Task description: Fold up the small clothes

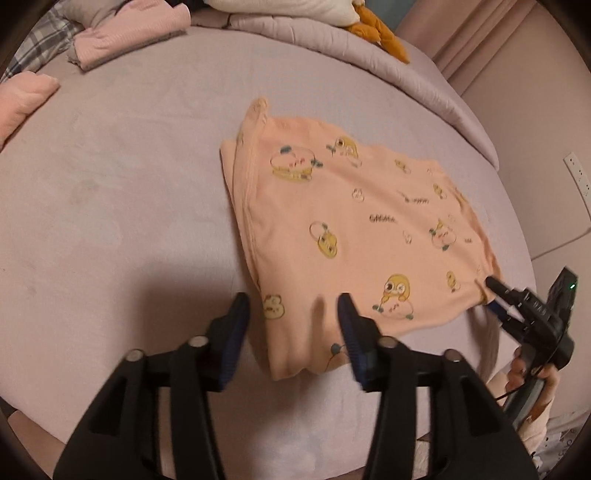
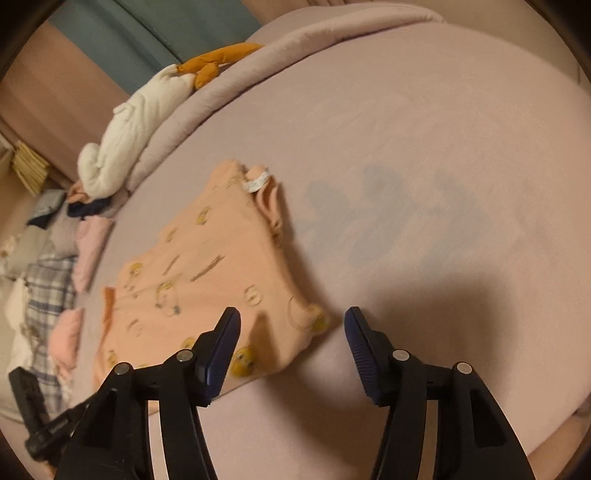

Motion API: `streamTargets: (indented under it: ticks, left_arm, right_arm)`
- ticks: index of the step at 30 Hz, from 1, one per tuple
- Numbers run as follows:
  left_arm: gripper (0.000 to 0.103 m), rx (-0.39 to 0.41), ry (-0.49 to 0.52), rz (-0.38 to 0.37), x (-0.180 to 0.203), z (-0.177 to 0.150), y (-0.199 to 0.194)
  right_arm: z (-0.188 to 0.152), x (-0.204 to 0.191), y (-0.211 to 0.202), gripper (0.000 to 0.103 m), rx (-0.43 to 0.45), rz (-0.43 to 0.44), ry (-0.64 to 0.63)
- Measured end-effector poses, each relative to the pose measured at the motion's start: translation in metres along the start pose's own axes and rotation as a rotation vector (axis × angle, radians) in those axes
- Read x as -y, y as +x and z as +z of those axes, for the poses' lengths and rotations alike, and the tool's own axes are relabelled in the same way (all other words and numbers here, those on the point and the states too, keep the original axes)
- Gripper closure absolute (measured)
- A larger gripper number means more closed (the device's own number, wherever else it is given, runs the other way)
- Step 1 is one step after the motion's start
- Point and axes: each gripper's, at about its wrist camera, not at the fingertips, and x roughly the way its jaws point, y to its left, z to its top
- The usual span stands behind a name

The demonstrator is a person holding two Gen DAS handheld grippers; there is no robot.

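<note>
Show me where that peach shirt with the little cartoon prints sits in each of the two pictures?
Left wrist view: the peach shirt lies centre-right on the bed.
Right wrist view: it lies left of centre, its near corner between the open fingers.
Shared landmark: the orange stuffed toy at the bed's far edge.

Black tongs (image 1: 291,314) w/ blue ribbed pads (image 1: 236,332), silver screws, poss. green LED.

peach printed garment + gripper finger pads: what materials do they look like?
Peach garment: looks like soft matte knit, likely cotton jersey; it drapes limply, shows a stitched seam and flat printed cartoons. Left gripper finger pads: dark blue, ribbed, probably rubber or soft plastic, on glossy black hard-plastic arms. Right gripper looks the same. Exact fibres can't be told.
</note>
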Motion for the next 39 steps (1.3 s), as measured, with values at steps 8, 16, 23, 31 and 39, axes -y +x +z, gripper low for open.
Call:
streamTargets:
  ticks: [8, 16, 23, 31, 39]
  left_arm:
    - [0.034, 0.058, -0.013, 0.051, -0.001, 0.003, -0.011]
    - [0.034, 0.086, -0.047, 0.074, -0.012, 0.002, -0.02]
    - [0.033, 0.098, -0.073, 0.088, -0.024, 0.002, -0.025]
    - [0.032, 0.098, -0.097, 0.104, -0.036, 0.002, -0.028]
    - [0.032, 0.098, -0.135, 0.119, -0.048, -0.001, -0.034]
  right_arm:
    - [0.005, -0.005, 0.024, 0.045, 0.003, 0.099, 0.056]
    - [0.027, -0.029, 0.046, 0.066, 0.036, 0.107, 0.036]
    - [0.035, -0.048, 0.034, 0.091, 0.091, 0.04, -0.001]
    - [0.037, -0.113, -0.003, 0.091, 0.203, 0.021, -0.258]
    - [0.019, -0.186, -0.003, 0.091, 0.176, 0.091, -0.564]
